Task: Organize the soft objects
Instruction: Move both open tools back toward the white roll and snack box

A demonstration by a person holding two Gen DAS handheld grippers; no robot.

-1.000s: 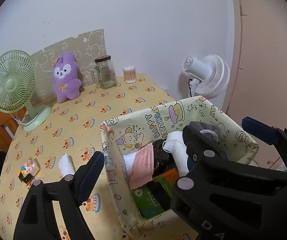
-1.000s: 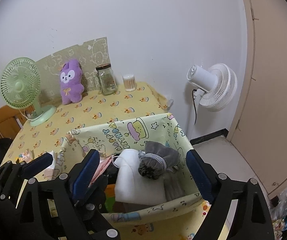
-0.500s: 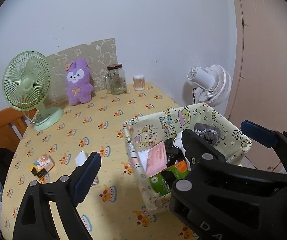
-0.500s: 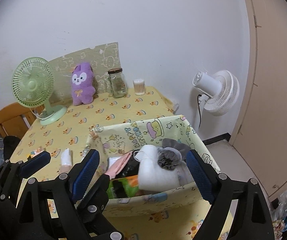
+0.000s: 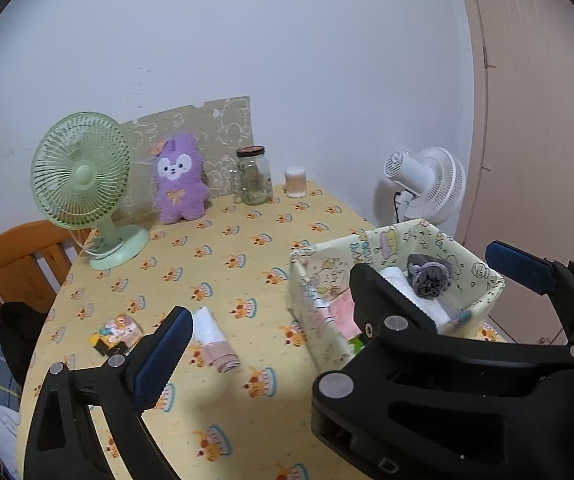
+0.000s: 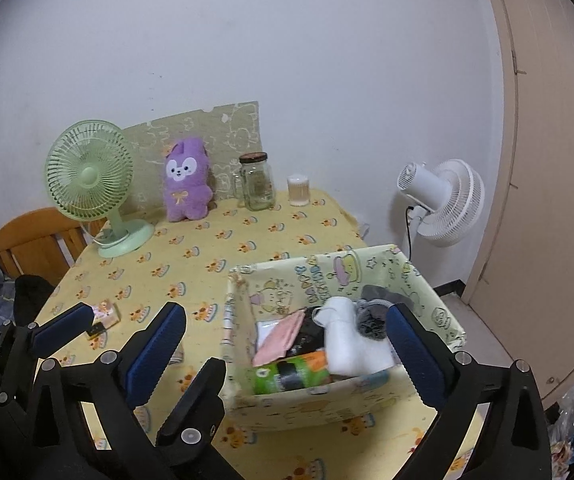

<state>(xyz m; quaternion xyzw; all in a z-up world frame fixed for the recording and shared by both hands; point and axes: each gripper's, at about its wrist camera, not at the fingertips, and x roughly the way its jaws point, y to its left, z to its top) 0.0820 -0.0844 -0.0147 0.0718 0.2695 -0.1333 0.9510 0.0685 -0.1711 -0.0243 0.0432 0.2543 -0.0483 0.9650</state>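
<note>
A printed fabric box [image 6: 439, 304] stands on the yellow table's right side, holding a white rolled cloth [image 6: 347, 340], a grey scrunchie bundle [image 6: 371, 316], a pink cloth [image 6: 279, 340] and a green packet [image 6: 287, 374]. It also shows in the left wrist view [image 5: 483, 292]. A white and pink rolled cloth [image 5: 213, 338] lies on the table left of the box. A purple plush [image 5: 179, 184] leans at the back. My left gripper [image 5: 343, 304] is open and empty above the table's front. My right gripper [image 6: 287, 360] is open and empty, hanging above the box.
A green desk fan [image 5: 87, 184] stands back left; a glass jar [image 5: 253, 180] and a swab pot [image 5: 295, 182] stand at the back. A small printed packet [image 5: 115, 332] lies front left. A white floor fan [image 6: 443, 204] and a wooden chair [image 6: 31, 244] flank the table.
Both grippers have pulled back and up from the box, so more of the table shows. The rolled cloth on the table is now in full view. Both stay open.
</note>
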